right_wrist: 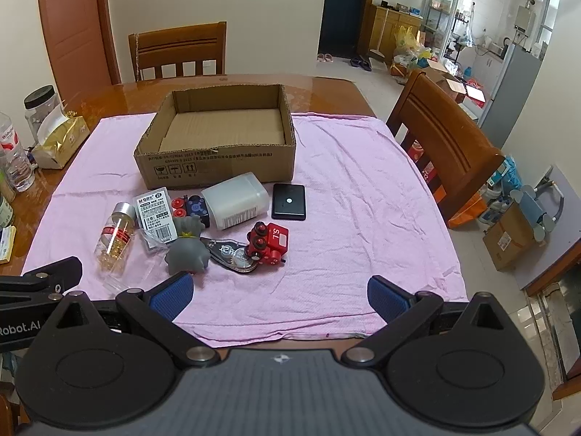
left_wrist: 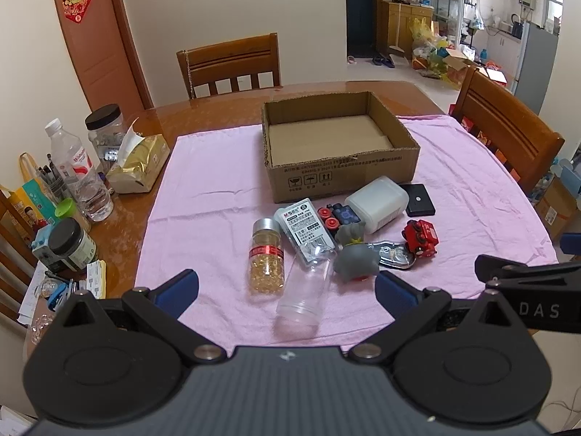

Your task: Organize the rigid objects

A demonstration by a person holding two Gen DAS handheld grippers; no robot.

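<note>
Both tools hang with jaws spread wide and nothing in them: the left gripper (left_wrist: 287, 290) and the right gripper (right_wrist: 279, 296). The cardboard box (left_wrist: 406, 152) sits empty. Just in front of it lies the clutter: pill bottle (left_wrist: 266, 254), white jar (left_wrist: 377, 203), red toy train (left_wrist: 420, 238). I'd start with the train at the cluster's edge, gripping its flat sides squarely.

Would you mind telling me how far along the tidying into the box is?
Nothing looks done: the cardboard box is empty. Nothing is in hand; the left gripper and right gripper are both open. Left: the pill bottle, white jar, red toy train and the rest.
</note>
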